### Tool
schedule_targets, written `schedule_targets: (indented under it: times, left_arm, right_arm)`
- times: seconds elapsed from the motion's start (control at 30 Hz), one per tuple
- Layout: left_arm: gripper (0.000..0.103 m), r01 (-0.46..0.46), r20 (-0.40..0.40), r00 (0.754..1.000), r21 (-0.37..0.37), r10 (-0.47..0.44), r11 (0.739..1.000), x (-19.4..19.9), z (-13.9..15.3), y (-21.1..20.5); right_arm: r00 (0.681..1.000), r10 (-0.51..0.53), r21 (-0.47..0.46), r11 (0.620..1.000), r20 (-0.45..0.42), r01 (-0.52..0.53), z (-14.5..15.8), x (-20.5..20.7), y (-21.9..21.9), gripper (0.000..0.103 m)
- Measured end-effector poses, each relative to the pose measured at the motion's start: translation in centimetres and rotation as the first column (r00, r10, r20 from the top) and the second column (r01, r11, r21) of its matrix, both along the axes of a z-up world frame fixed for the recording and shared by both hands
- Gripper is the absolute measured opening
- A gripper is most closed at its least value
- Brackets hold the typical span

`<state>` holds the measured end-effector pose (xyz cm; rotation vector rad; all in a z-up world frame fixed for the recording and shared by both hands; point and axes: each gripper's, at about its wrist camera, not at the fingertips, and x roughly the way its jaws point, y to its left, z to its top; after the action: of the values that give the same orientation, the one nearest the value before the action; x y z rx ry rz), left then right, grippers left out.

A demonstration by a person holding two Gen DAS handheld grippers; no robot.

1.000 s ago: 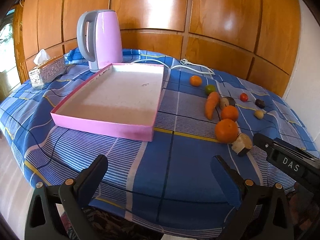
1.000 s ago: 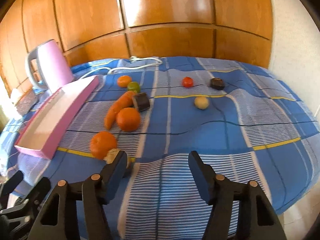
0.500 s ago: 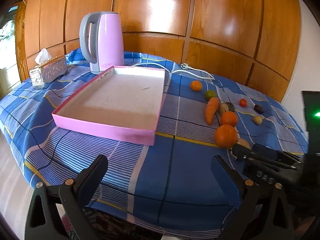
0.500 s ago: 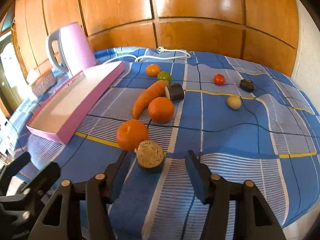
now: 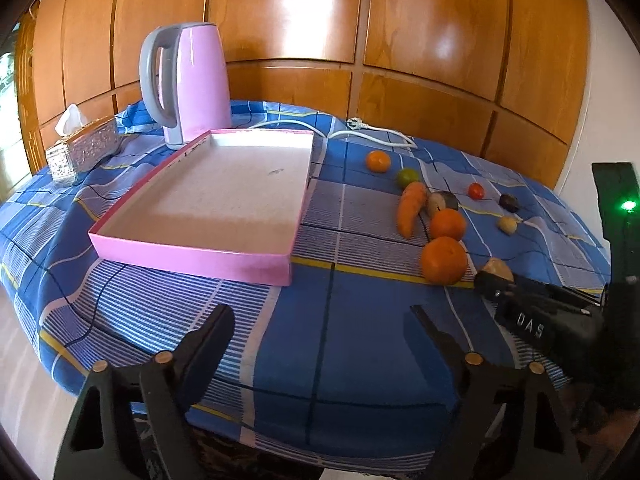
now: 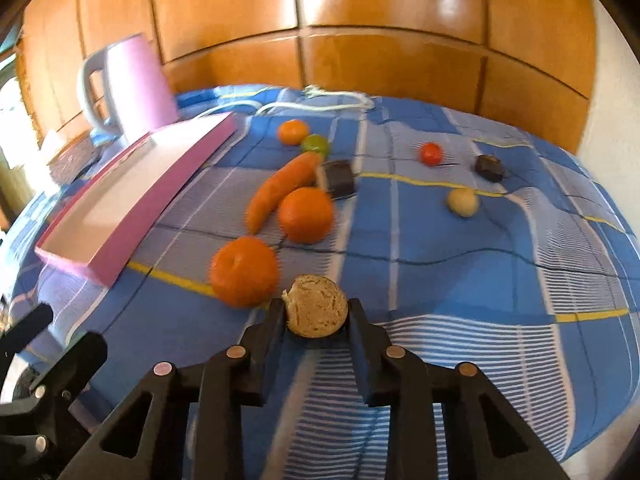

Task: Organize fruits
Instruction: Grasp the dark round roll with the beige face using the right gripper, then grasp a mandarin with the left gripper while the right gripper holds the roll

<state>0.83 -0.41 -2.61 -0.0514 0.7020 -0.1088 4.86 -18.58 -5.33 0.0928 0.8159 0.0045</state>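
Observation:
My right gripper [image 6: 316, 305] is closing on a tan cut fruit [image 6: 317, 306] with dark skin, and both pads touch its sides on the blue checked cloth. In the left wrist view that gripper [image 5: 493, 285] reaches in from the right with the same fruit [image 5: 496, 267] at its tip. Just left of it lies a large orange [image 6: 245, 271], with a second orange [image 6: 306, 214] and a carrot [image 6: 280, 189] behind. The pink tray [image 5: 192, 258] sits empty at the left. My left gripper [image 5: 320, 314] hovers over the near table edge, its jaws closing with nothing between them.
A small orange [image 5: 378, 161], a lime [image 5: 407, 177], a tomato [image 5: 476, 191], a small tan ball [image 5: 507, 225] and two dark pieces [image 5: 509, 202] [image 5: 444, 201] are scattered farther back. A pink kettle [image 5: 188, 84], a tissue box [image 5: 82, 152] and a white cable [image 5: 372, 134] stand near the wood wall.
My right gripper came forward around the tan cut fruit and its jaws narrowed onto it. The left gripper's jaws drew in a little and it stayed where it was.

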Motion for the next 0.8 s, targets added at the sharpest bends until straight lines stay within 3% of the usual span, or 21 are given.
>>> schedule_targets:
  times: [0.2, 0.37, 0.57, 0.8]
  left_arm:
    - [0.081, 0.011, -0.003, 1.0, 0.011, -0.011, 1.0, 0.1, -0.1, -0.2]
    - [0.081, 0.005, -0.013, 1.0, 0.011, -0.004, 1.0, 0.3, -0.3, -0.2]
    - [0.081, 0.03, -0.017, 0.999, 0.029, -0.03, 0.999, 0.2, -0.4, -0.8]
    - [0.063, 0.062, -0.027, 0.998, 0.007, -0.062, 0.998, 0.8, -0.1, -1.2]
  right_arm:
    - [0.999, -0.024, 0.01, 1.0, -0.026, 0.024, -0.6, 0.4, -0.7, 0.031]
    - [0.999, -0.041, 0.121, 0.992, -0.033, 0.045, -0.8, 0.5, -2.1, 0.031]
    - [0.999, -0.039, 0.089, 0.995, -0.021, 0.04, -0.8, 0.5, -1.6, 0.031]
    - [0.998, -0.054, 0.068, 0.996, -0.007, 0.055, -0.5, 0.4, -1.8, 0.03]
